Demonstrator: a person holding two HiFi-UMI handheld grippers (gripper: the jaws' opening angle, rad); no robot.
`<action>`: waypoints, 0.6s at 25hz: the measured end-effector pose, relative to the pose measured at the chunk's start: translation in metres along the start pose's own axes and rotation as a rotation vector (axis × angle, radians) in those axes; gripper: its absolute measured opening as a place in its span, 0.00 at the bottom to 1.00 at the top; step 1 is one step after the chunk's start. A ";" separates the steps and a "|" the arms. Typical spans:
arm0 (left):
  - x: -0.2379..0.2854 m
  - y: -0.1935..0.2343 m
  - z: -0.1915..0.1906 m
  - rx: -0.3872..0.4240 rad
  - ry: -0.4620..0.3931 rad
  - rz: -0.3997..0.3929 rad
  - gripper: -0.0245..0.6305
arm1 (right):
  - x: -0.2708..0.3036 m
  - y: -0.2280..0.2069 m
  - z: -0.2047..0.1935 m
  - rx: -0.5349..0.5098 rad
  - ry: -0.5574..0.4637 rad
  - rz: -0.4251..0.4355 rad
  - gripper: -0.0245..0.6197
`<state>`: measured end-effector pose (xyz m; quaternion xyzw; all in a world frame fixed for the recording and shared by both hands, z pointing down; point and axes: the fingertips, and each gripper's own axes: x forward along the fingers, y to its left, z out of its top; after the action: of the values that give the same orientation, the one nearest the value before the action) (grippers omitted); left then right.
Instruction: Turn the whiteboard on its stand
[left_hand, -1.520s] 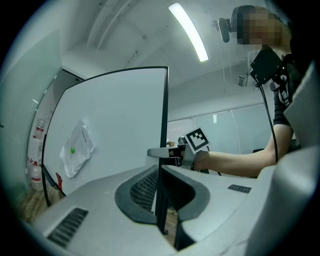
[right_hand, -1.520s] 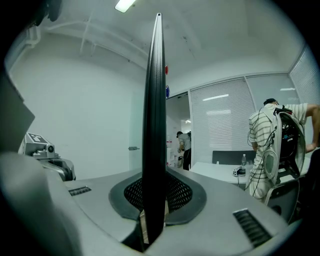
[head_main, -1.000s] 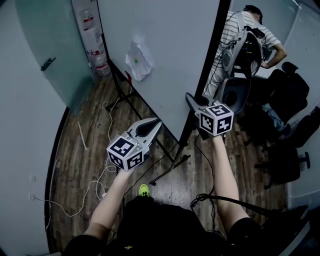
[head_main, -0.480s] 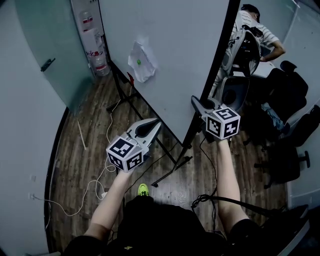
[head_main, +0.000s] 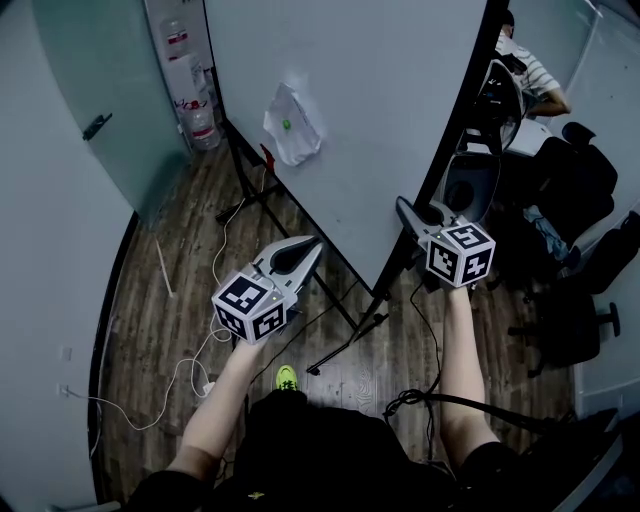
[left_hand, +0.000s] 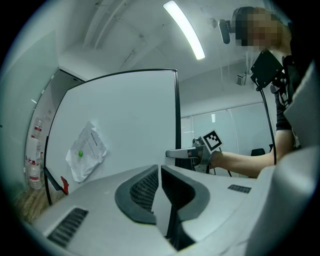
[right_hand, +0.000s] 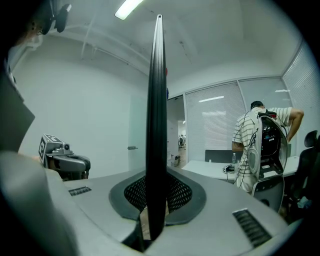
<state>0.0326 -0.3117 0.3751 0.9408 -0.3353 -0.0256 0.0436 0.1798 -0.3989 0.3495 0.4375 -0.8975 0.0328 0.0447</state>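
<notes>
Head view, whiteboard (head_main: 380, 100) upright on its stand (head_main: 345, 305) on the wooden floor, right gripper (head_main: 410, 215) at its black side edge, left gripper (head_main: 305, 250) near the board face, left gripper view, fingers nearly together, empty, right gripper view, fingers clamped on that edge.

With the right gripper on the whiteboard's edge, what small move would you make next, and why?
Probably push that edge gently sideways with the right gripper: its jaws clamp the black frame of the whiteboard, while the left gripper hangs clear, shut on nothing.
</notes>
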 end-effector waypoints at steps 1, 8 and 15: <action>0.000 -0.001 0.000 0.000 0.001 -0.001 0.09 | 0.000 0.000 0.000 -0.001 -0.004 -0.001 0.12; 0.000 -0.007 -0.004 -0.003 0.004 -0.004 0.09 | 0.001 -0.001 0.001 0.002 -0.022 -0.004 0.12; -0.001 -0.020 -0.012 -0.013 0.014 -0.009 0.09 | 0.003 -0.002 0.002 -0.035 -0.052 -0.039 0.12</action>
<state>0.0458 -0.2946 0.3848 0.9422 -0.3305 -0.0212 0.0518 0.1792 -0.4029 0.3476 0.4548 -0.8901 0.0047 0.0299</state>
